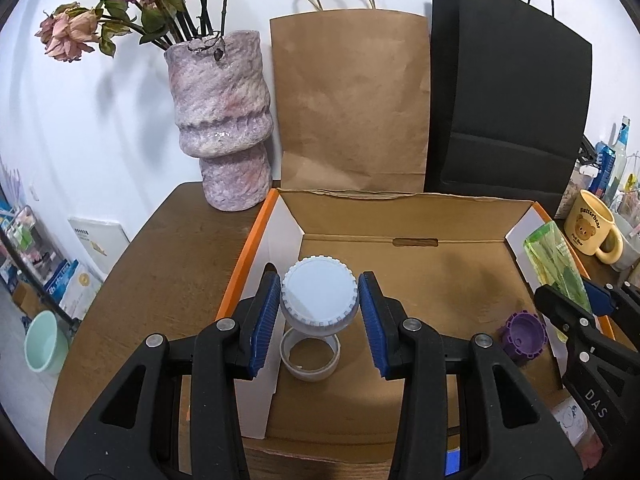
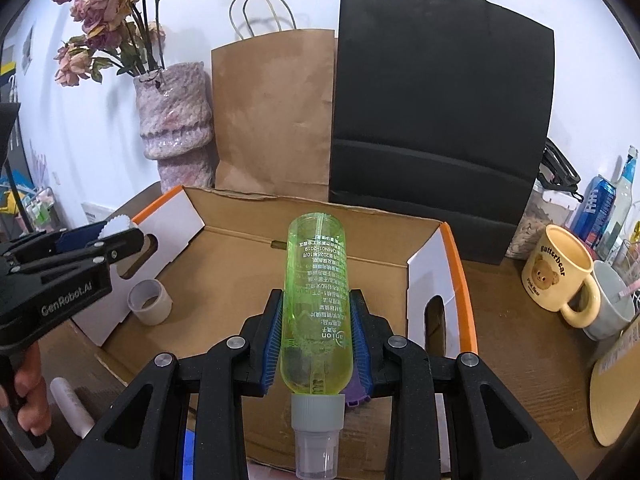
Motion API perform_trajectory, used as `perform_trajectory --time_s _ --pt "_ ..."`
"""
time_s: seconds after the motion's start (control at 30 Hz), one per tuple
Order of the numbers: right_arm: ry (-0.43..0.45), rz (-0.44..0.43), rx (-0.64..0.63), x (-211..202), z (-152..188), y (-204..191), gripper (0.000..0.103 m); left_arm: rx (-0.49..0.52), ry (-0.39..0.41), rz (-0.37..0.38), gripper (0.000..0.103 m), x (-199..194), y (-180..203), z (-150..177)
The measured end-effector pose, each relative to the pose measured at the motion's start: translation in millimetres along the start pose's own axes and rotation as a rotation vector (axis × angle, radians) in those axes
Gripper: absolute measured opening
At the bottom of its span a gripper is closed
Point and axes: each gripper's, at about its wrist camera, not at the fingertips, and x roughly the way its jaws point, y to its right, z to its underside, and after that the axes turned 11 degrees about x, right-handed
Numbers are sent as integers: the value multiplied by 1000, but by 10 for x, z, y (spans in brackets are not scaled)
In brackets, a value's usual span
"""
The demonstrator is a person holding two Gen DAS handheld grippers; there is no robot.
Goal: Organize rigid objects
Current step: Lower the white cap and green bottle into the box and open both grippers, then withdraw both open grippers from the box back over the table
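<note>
Above the box's (image 1: 420, 216) open middle, left tongs (image 1: 319, 314) grip a white jar (image 1: 319, 294), right tongs (image 2: 316, 340) a green bottle (image 2: 316, 300).

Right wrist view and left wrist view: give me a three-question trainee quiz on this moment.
1. True or false: the right gripper is shut on the green bottle.
2. What does the left gripper hold? A) yellow mug B) white ribbed cap C) purple cap
3. Fill in: inside the cardboard box, below the held white ribbed cap, stands a small open white ____.

Key:
1. True; its blue pads press both sides of the bottle, whose grey cap points toward the camera.
2. B; the yellow mug stands on the table, and the purple cap lies in the box.
3. cup.
</note>
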Motion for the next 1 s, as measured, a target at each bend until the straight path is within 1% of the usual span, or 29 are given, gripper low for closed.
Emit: perform_trajectory --time_s 0.2,0.37,0.4,0.43,0.47,0.5,0.53,0.57,1.0 --pt "0 -3 -1 -15 3 1 35 13 5 -3 37 4 14 6" --pt "-23 0 5 16 14 35 35 31 12 -13 37 -9 18 23" --pt "-32 4 9 28 15 47 36 32 11 -20 46 -8 11 27" --pt "-43 10 15 39 17 64 36 31 9 -28 62 -5 0 29" --pt "-51 14 21 45 22 78 41 26 11 -39 73 -4 -17 31" --pt "-55 21 24 47 27 89 57 19 15 -45 89 -9 -35 32" --pt "-51 28 26 42 33 95 70 10 29 -40 99 -27 -57 31" --pt "-46 32 25 33 35 96 90 4 36 -34 103 -42 -72 32" --pt "-25 25 22 -26 25 74 91 -18 37 -24 103 -93 -103 35"
